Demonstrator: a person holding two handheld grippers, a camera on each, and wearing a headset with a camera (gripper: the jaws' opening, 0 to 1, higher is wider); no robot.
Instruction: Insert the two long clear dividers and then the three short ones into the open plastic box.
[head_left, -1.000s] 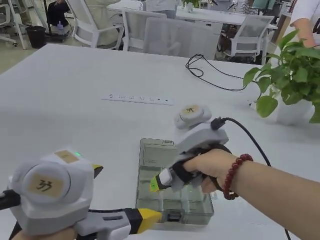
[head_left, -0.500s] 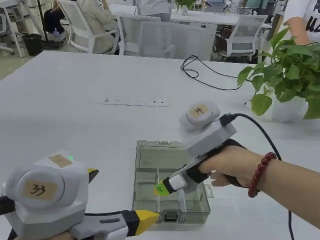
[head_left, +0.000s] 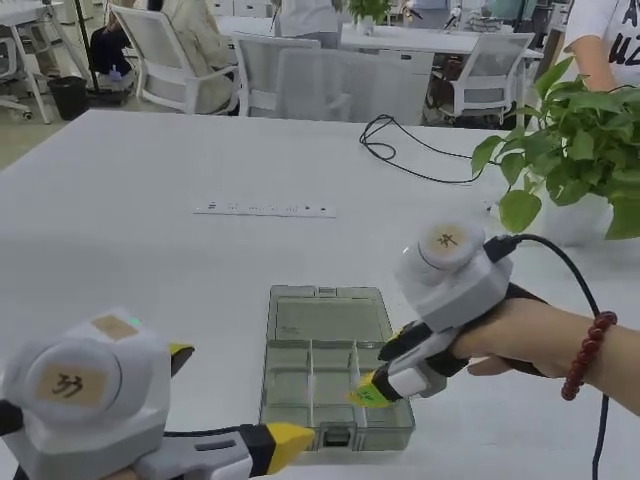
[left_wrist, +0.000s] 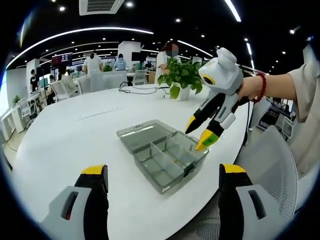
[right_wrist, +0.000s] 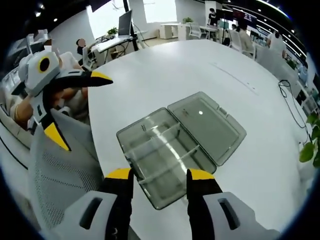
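1. The open plastic box (head_left: 325, 320) sits on the white bench (head_left: 150, 200). Its lid lies flat behind the tray, and clear dividers (head_left: 312, 375) split the tray into compartments.
2. My right gripper (head_left: 378, 375) hangs over the box's right edge. Its jaws are partly apart and hold nothing.
3. My left gripper (left_wrist: 163, 172) hovers off the box's near-left corner, with its jaws wide and empty.
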